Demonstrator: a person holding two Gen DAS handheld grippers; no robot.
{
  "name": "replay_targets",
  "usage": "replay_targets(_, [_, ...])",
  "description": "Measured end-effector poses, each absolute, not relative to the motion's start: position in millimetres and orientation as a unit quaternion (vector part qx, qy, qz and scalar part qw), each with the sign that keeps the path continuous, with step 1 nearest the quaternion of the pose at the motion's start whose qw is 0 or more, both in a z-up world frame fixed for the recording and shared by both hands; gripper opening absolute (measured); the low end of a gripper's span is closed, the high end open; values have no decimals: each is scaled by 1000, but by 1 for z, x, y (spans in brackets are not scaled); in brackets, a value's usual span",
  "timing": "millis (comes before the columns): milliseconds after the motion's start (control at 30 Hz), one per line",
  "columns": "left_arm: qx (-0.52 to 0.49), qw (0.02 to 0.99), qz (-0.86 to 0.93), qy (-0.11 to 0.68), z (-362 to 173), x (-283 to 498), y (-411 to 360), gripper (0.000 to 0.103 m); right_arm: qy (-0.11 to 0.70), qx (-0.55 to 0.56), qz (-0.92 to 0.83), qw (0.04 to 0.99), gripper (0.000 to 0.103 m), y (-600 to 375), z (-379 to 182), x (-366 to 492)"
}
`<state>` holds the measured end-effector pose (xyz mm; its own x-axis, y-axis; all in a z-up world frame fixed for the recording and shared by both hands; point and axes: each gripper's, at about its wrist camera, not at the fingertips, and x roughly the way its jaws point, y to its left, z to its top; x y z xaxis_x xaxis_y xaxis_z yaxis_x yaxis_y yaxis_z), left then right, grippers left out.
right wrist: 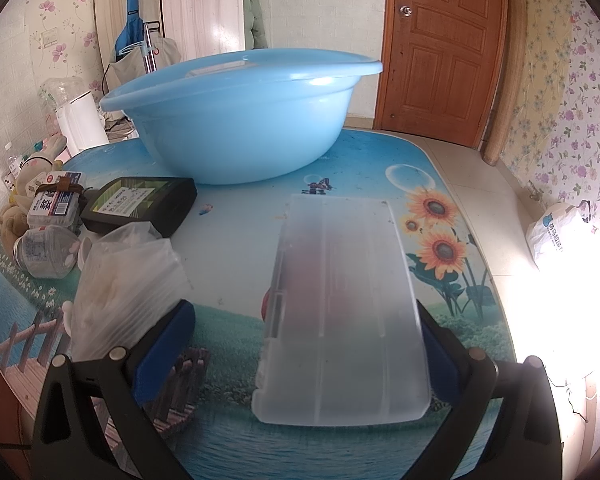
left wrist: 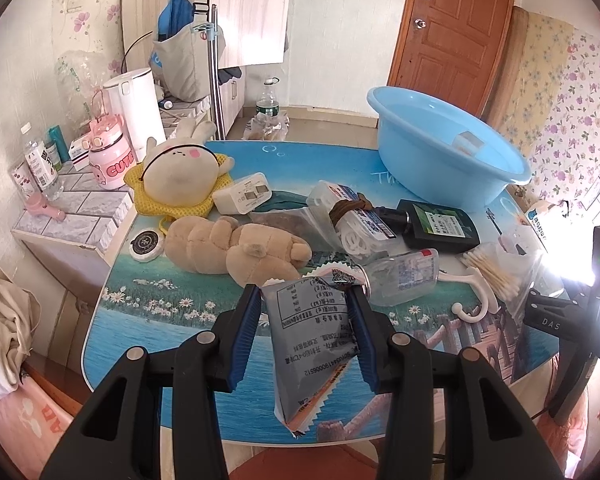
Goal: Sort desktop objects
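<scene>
My left gripper (left wrist: pixel 303 294) is shut on a grey printed snack packet (left wrist: pixel 316 336), which stands up between the blue pads above the table's near edge. In the right wrist view, a frosted clear plastic box (right wrist: pixel 340 320) lies lengthwise on the picture-print table (right wrist: pixel 228 440). My right gripper (right wrist: pixel 303 308) is open around it. The box's right side is against the right finger (right wrist: pixel 440 356), while the left finger (right wrist: pixel 168 344) stands well clear of it. A light blue basin (left wrist: pixel 452 148) (right wrist: pixel 240 120) sits at the table's far side with a small clear item inside.
Ahead of the left gripper lie a tan plush (left wrist: pixel 236 248), a rabbit plush (left wrist: pixel 180 176), a white adapter (left wrist: pixel 242 194), a black bottle (left wrist: pixel 440 226) (right wrist: pixel 140 204), a clear bottle (left wrist: pixel 404 276) and bagged cotton swabs (left wrist: pixel 496 272). A crumpled plastic bag (right wrist: pixel 120 288) lies left of the right gripper.
</scene>
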<state>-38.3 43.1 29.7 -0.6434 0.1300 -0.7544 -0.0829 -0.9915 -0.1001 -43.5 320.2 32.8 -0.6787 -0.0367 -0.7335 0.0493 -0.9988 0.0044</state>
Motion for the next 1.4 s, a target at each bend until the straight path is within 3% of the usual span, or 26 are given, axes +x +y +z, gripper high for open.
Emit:
replay_targets(833, [-408, 97, 908, -23, 45, -46, 76, 43, 8, 412, -911, 30, 102, 317, 35, -43])
replay_targets(867, [-403, 102, 909, -20, 48, -47, 80, 43, 2, 406, -913, 36, 92, 318, 37, -40])
replay_targets(900, [-398, 108, 911, -18, 52, -48, 84, 43, -11, 400, -915, 50, 74, 321, 40, -38])
replay_targets(933, [-393, 113, 912, -18, 56, -50, 87, 43, -23, 397, -915, 66, 69, 322, 43, -37])
replay_targets(1200, [-368, 144, 918, -16, 78, -69, 111, 43, 3, 374, -919, 127, 65, 315, 73, -31])
replay_targets(1400, [-369, 148, 917, -21, 77, -75, 113, 43, -45, 381, -914, 133, 65, 337, 70, -31])
